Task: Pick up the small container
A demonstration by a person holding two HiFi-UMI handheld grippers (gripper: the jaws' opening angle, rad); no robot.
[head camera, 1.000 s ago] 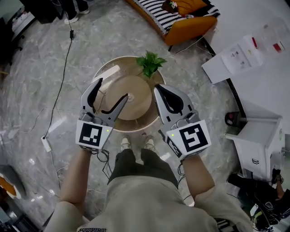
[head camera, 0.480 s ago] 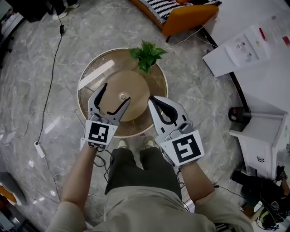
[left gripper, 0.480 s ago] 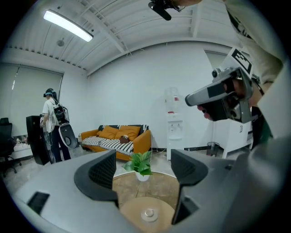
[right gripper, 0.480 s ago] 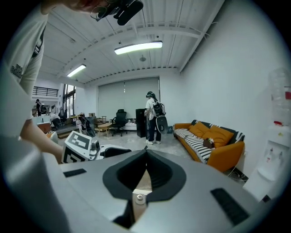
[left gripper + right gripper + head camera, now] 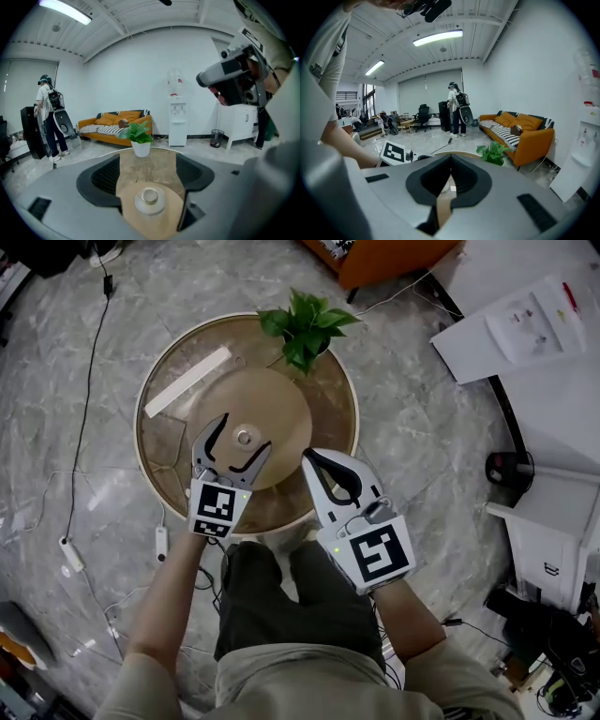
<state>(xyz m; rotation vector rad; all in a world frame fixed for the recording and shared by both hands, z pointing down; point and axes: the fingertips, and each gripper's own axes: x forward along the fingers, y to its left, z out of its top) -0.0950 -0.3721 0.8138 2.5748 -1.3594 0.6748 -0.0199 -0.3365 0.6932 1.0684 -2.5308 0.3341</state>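
The left hand-held gripper [image 5: 242, 434] is released, its jaws spread wide. The small container [image 5: 245, 437], a pale round pot with a ring-like top, stands between them on the wooden disc [image 5: 286, 399] in the middle of the round desk [image 5: 142, 451]. In the left gripper view the container [image 5: 149, 199] sits low in the gap and nearly centred, and neither jaw touches it. The right hand-held gripper [image 5: 312, 458] is clenched with the tips together and nothing inside. It waits to the right of the left one, just beside it, above the near side of the desk.

The step in hand, I think, is the closing. To do it well, the left hand-held gripper should first be low enough for the pads to meet the body of the container and not only its narrow top. I cannot tell whether it already is. Then close slowly and evenly, so the pot does not slide on the smooth wood.

Ahead of the jaws the disc is bare. The potted plant [image 5: 305, 322] stands far ahead and the white strip [image 5: 187, 381] ahead to the left, both well apart. A straight lift upward looks free.
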